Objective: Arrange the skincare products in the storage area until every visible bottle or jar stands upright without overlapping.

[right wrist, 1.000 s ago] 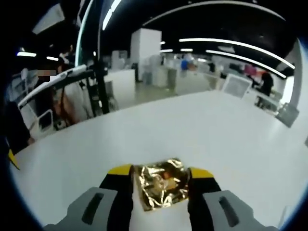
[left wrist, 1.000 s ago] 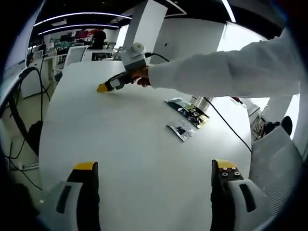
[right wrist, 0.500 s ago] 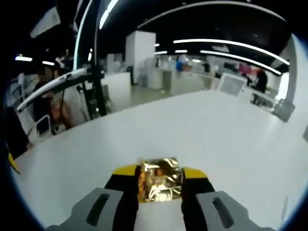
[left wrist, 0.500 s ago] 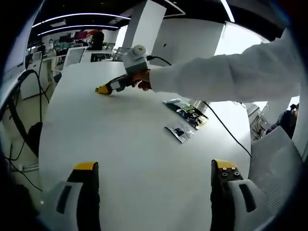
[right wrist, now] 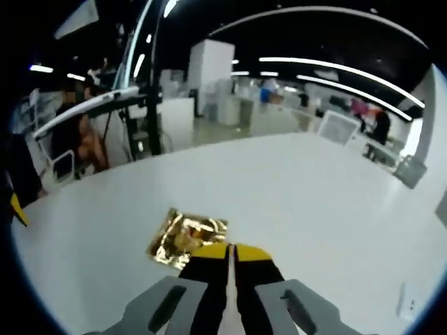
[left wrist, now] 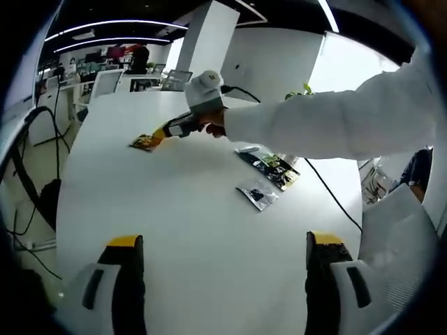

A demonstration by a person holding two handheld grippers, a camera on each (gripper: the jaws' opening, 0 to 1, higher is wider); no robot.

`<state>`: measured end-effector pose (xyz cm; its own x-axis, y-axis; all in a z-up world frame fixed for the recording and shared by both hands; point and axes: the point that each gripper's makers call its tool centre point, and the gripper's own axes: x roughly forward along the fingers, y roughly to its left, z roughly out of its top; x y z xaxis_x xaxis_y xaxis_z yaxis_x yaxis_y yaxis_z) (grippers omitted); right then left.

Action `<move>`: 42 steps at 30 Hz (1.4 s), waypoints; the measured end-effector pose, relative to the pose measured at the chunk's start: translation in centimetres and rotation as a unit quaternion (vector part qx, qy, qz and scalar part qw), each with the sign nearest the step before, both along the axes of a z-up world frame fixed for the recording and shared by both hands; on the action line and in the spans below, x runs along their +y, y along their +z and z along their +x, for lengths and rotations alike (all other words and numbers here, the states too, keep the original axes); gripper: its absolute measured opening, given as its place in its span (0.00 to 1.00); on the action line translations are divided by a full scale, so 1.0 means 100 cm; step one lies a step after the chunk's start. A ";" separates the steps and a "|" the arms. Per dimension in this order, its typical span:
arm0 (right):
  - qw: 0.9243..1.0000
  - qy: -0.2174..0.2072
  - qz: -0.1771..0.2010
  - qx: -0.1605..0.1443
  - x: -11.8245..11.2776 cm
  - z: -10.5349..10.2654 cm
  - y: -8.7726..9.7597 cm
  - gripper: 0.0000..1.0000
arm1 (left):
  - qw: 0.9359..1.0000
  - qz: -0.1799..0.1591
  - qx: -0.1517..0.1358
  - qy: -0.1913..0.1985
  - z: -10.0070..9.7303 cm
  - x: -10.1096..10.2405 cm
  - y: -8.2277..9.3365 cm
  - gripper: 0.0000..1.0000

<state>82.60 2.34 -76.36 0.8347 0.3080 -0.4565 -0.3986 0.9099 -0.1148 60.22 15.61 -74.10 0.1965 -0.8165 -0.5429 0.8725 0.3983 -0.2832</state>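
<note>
White table [left wrist: 174, 230]: our right gripper [right wrist: 228, 250] is closed, empty, touching the gold sachet [right wrist: 183, 236]. Left gripper [left wrist: 220, 244] is wide open, empty. Next we'd regrip the sachet; 2 packets [left wrist: 269, 178] wait.

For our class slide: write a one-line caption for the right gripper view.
Shut right tongs beside a gold sachet lying flat on the white table.

Right gripper [right wrist: 227, 252] fingers pressed together, arm outstretched; left gripper [left wrist: 220, 244] fingers spread wide.
</note>
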 end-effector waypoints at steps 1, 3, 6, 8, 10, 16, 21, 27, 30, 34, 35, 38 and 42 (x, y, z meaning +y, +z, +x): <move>1.000 0.004 0.017 -0.009 0.003 0.007 0.003 0.15 | 1.000 0.000 0.000 0.000 0.000 0.000 0.000 0.91; 1.000 0.010 0.027 -0.011 0.011 0.002 0.009 0.23 | 1.000 -0.001 -0.001 0.001 0.000 0.000 0.001 0.91; 0.997 0.071 -0.016 -0.014 0.031 -0.008 0.001 0.15 | 1.000 -0.002 0.000 0.002 0.000 0.000 0.001 0.91; 0.994 0.101 -0.046 -0.020 0.042 -0.014 -0.003 0.14 | 1.000 -0.001 0.001 0.000 -0.001 0.000 0.000 0.91; 0.992 0.112 -0.051 -0.012 0.051 -0.022 -0.008 0.15 | 1.000 -0.002 0.000 -0.001 -0.002 0.000 0.001 0.91; 0.987 0.128 -0.098 -0.013 0.050 -0.021 -0.016 0.07 | 1.000 -0.003 -0.001 0.005 -0.001 0.004 0.002 0.91; 0.984 0.125 -0.123 -0.016 0.045 -0.017 -0.018 0.04 | 1.000 -0.001 -0.001 0.009 0.000 0.007 0.002 0.91; 0.985 0.124 -0.117 -0.008 0.041 -0.020 -0.021 0.04 | 1.000 -0.004 0.000 0.008 -0.001 0.006 0.002 0.90; 0.986 0.117 -0.121 -0.003 0.036 -0.018 -0.023 0.00 | 1.000 -0.003 0.001 0.006 -0.002 0.005 0.002 0.90; 0.987 0.111 -0.112 0.002 0.034 -0.013 -0.025 0.00 | 1.000 -0.004 -0.001 0.006 -0.001 0.004 0.003 0.90; 0.988 0.108 -0.108 0.004 0.034 -0.013 -0.025 0.00 | 1.000 -0.004 -0.001 0.006 -0.001 0.003 0.003 0.90; 0.989 0.104 -0.102 0.007 0.034 -0.009 -0.026 0.00 | 1.000 -0.003 -0.001 0.004 -0.001 0.003 0.003 0.90; 0.985 0.115 -0.125 -0.004 0.035 -0.010 -0.025 0.00 | 1.000 -0.002 0.000 0.004 -0.002 0.004 0.002 0.90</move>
